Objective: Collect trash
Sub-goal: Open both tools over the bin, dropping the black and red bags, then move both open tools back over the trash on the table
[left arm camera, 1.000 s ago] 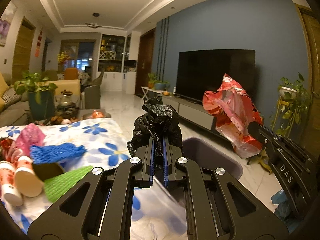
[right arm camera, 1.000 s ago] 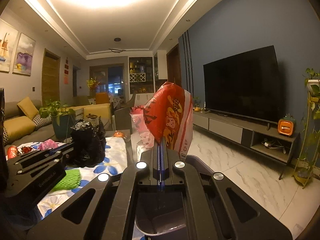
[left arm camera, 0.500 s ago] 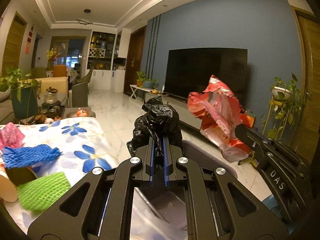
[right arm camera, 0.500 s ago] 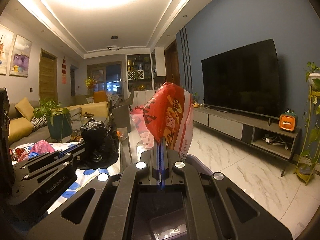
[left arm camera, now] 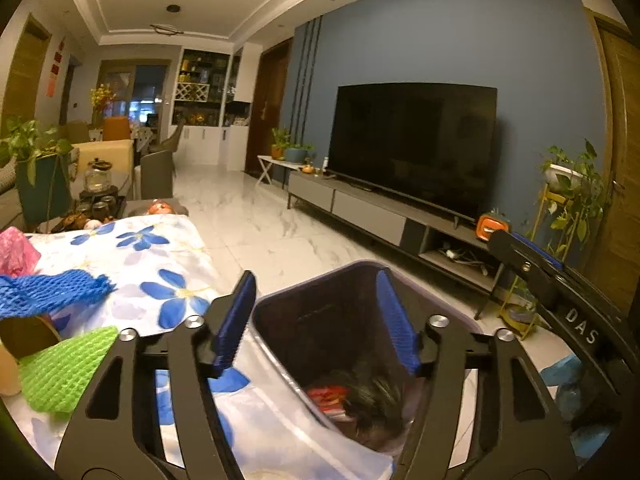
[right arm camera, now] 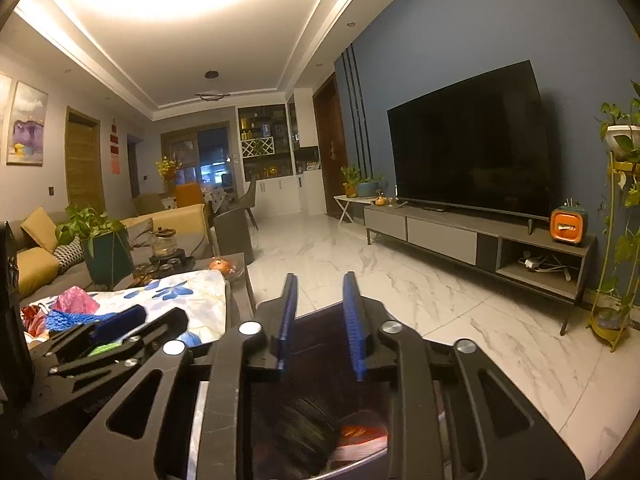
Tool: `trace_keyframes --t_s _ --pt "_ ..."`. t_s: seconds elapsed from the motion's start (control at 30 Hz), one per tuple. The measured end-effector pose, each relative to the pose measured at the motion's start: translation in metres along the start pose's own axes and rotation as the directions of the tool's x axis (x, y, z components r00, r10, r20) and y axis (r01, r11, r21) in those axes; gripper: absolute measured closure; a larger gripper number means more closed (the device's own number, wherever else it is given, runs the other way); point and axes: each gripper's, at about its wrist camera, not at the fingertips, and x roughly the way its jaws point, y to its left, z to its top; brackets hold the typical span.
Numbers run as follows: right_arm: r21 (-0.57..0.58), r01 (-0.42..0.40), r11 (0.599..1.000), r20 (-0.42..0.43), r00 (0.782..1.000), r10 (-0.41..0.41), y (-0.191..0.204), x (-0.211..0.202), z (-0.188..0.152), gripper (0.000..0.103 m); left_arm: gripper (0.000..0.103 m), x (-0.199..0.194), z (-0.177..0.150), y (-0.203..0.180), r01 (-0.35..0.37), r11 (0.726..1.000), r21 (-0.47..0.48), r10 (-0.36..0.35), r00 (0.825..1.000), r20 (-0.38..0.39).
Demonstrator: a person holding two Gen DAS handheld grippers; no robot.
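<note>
Now both grippers hover over the bin [left arm camera: 320,292] with jaws apart and nothing between them. The left gripper [left arm camera: 316,316] is spread wide, its blue pads [left arm camera: 236,316] framing the bin's far wall. The right gripper [right arm camera: 320,316] is parted less, pads [right arm camera: 354,320] roughly parallel, pointing over the bin's back edge toward the marble floor [right arm camera: 420,280].

The trash is in the bin — a black bag [left arm camera: 372,396] lies at the bottom, blurred, with a red-and-white bag [left arm camera: 328,394] just beside it on the left. In the right wrist view the black bag [right arm camera: 304,428] sits lower centre and the red-and-white bag [right arm camera: 362,434] touches its right side.

The bin stands on the floor just beside the table, against the edge of the flowered cloth [left arm camera: 160,264]. More trash is on the cloth: a blue foam net [left arm camera: 48,292], a green foam net [left arm camera: 64,368] nearer the camera, a pink crumpled bag [left arm camera: 14,250] at the far left. A brown round thing [left arm camera: 24,334] sits between the nets — can't tell what it is.

The right gripper's body shows at the right edge of the left view; the left gripper's body shows lower left in the right view. Across the room, a TV [right arm camera: 468,140] on a low cabinet [right arm camera: 460,236].
</note>
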Motion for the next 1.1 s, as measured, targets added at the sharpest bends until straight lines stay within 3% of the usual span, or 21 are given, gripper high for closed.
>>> trace_keyframes --t_s 0.23,0.43,0.63,0.93,1.1 --pt "-0.005 -0.008 1.000 0.007 1.000 0.008 0.007 -0.010 -0.002 0.052 0.019 -0.025 -0.004 0.022 -0.088 0.995 -0.051 0.088 0.996 0.001" --pt "0.015 -0.077 0.997 0.028 0.997 0.076 0.018 -0.026 -0.004 0.030 0.012 -0.059 -0.012 0.040 -0.199 0.978 -0.062 0.200 0.980 0.011" --pt "0.015 -0.127 0.992 0.032 0.991 0.127 0.038 -0.036 -0.008 0.026 0.011 -0.100 -0.016 0.062 -0.281 0.955 -0.100 0.286 0.957 0.040" --pt "-0.055 -0.182 0.982 0.008 0.983 0.183 0.089 -0.039 -0.021 0.025 0.010 -0.164 -0.029 0.101 -0.425 0.892 -0.153 0.439 0.896 0.064" --pt "-0.075 -0.217 0.973 -0.023 0.976 0.216 0.119 -0.038 -0.032 0.025 0.010 -0.190 -0.038 0.132 -0.510 0.841 -0.180 0.526 0.849 0.050"
